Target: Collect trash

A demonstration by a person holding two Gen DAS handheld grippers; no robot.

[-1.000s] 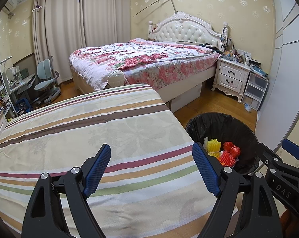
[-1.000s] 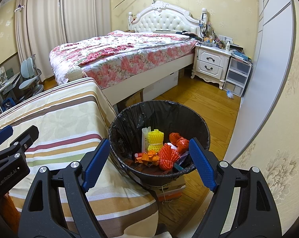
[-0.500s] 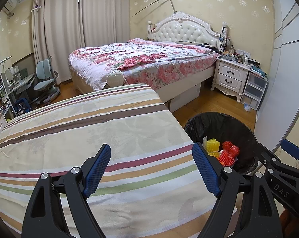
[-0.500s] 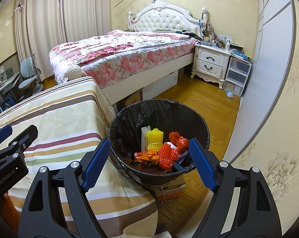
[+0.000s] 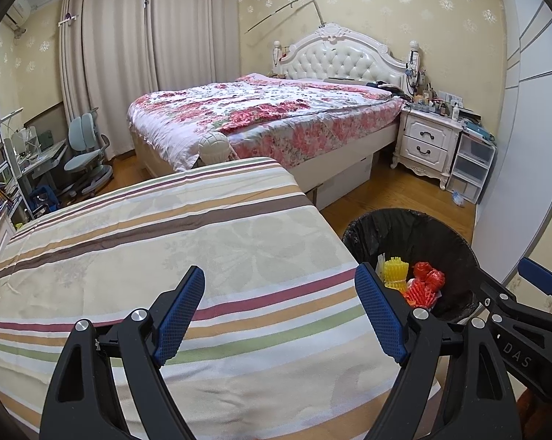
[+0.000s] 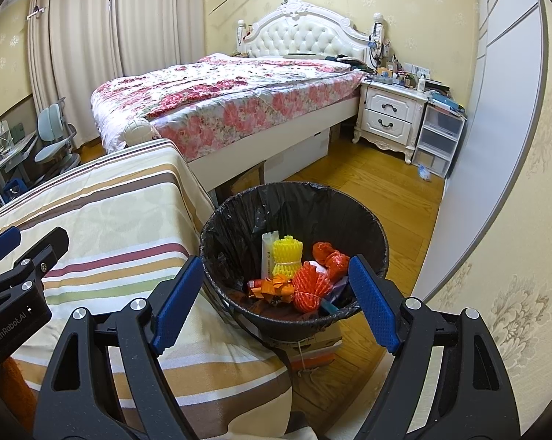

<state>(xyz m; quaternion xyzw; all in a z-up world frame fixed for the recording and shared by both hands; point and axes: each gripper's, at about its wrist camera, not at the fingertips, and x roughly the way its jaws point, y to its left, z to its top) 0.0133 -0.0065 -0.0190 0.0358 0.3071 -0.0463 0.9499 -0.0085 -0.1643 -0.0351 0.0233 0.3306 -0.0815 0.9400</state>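
In the left wrist view, your left gripper point(image 5: 279, 311) hangs over the striped cloth point(image 5: 158, 256) with its jaws spread wide and nothing between them; the bin point(image 5: 360, 231) stands just beside the cloth's right edge, and no loose trash shows on the part of the cloth this view takes in. From this it looks as if collecting is about done, so the useful step now is a check: sweep your eye across the cloth away from the bin, and only reach if something turns up. This gripper points forward and somewhat downward, well above the fabric, touching nothing. In the right wrist view, your right gripper point(image 6: 276, 302) is likewise wide open and empty, angled down at the bin point(image 6: 380, 245), which fills the gap between its fingertips but lies beyond them. The trash sits inside the bin against the black liner: a yellow foam net point(image 6: 287, 256) toward the back, orange netting point(image 6: 309, 286) in front of it, red pieces point(image 6: 331, 256) on the bin's right side and a white tube point(image 6: 267, 253) upright beside the yellow net. Keep the fingers clear of the liner so you do not snag it.
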